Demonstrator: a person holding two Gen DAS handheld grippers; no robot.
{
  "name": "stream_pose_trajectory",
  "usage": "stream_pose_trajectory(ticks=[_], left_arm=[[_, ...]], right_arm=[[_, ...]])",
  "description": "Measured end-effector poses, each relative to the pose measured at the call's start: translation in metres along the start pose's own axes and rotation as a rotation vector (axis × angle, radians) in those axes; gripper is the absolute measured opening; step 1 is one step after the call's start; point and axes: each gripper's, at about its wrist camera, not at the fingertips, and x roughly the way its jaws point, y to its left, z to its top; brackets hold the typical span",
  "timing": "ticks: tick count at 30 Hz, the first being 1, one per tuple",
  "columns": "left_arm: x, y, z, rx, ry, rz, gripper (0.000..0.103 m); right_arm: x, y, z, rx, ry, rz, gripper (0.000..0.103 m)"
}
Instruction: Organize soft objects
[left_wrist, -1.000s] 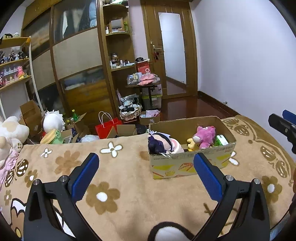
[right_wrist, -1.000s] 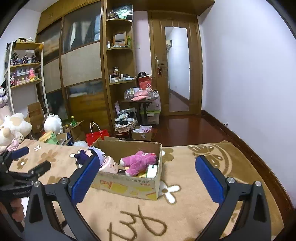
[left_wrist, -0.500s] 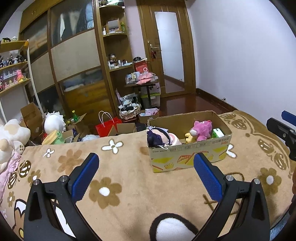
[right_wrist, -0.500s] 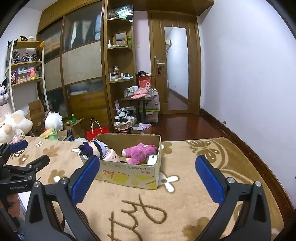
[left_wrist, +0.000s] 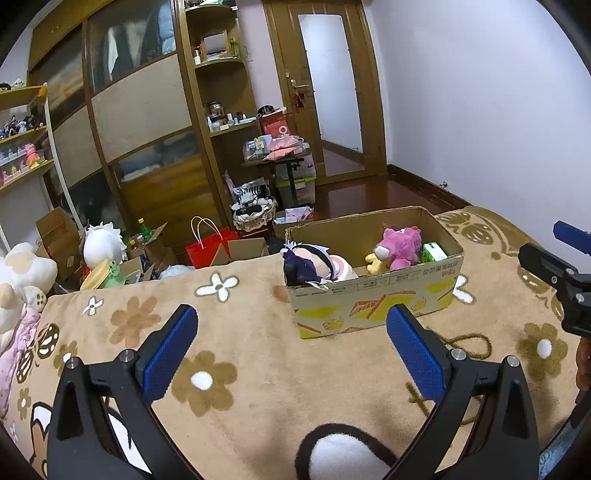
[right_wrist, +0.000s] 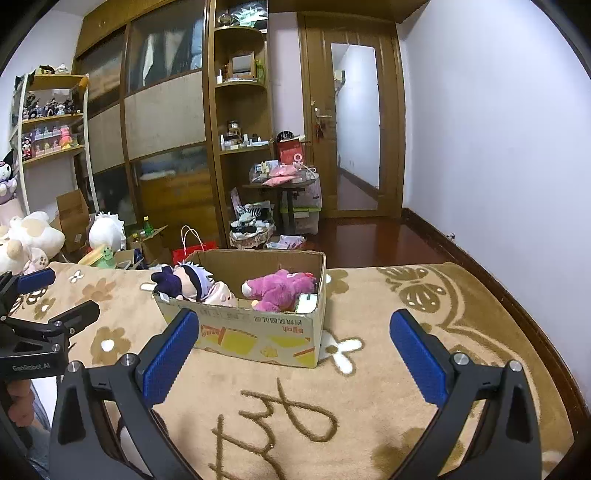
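The cardboard box (left_wrist: 373, 295) stands on the flowered blanket (left_wrist: 240, 332), ahead and to the right of the left tool (left_wrist: 291, 345) and ahead and slightly left of the right tool (right_wrist: 293, 347). Its long side runs left to right. Inside lie a dark-haired doll (left_wrist: 314, 263) and a pink plush (left_wrist: 400, 247). Both tools are wide and hold nothing. Compared with one second ago, the box looks slightly farther and higher in both views, so both tools have pulled back.

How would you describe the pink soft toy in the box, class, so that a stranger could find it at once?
On the brown flowered blanket stands an open cardboard box with yellow print. The pink plush toy lies inside at the end away from the dark-haired doll, between a small yellow toy and a green-and-white pack; it alone is shaggy pink.
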Motion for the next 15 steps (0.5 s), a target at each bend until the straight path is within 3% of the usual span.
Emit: stream_pose_trajectory(ticks=[15], left_arm=[[0.006, -0.003, 0.000, -0.002, -0.002, -0.008, 0.101]], right_arm=[[0.017, -0.008, -0.007, 0.020, 0.041, 0.004, 0.103]])
